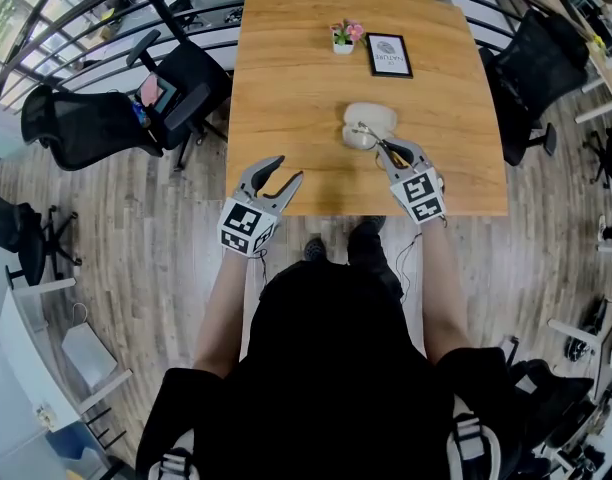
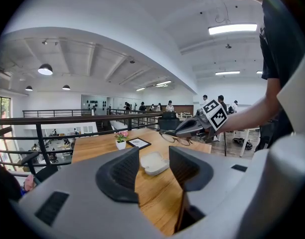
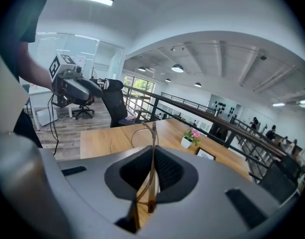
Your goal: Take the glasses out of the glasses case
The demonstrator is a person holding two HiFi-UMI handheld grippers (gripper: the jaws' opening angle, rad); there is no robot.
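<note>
My right gripper [image 3: 151, 185] has its jaws pinched together on the thin brown temple arms of the wire-rimmed glasses [image 3: 152, 143]. From the left gripper view the glasses hang in the air, clear of the open, rounded white glasses case [image 2: 153, 162], which lies on the light wooden table [image 1: 286, 88]. My left gripper [image 1: 284, 171] hangs near the table's front edge with its jaws apart and nothing gripped between them. I think the weak point is the hold itself: the jaws bite only a narrow piece of temple, and the lens front sticks out beyond them. A quick swing or tilt could let the frame pivot or slide out and drop onto the table or the case's rim. Squeezing harder might bend the temple or strain its hinge. Nothing supports the glasses from below, and the case is unheld, so any snag on it would drag it along.
</note>
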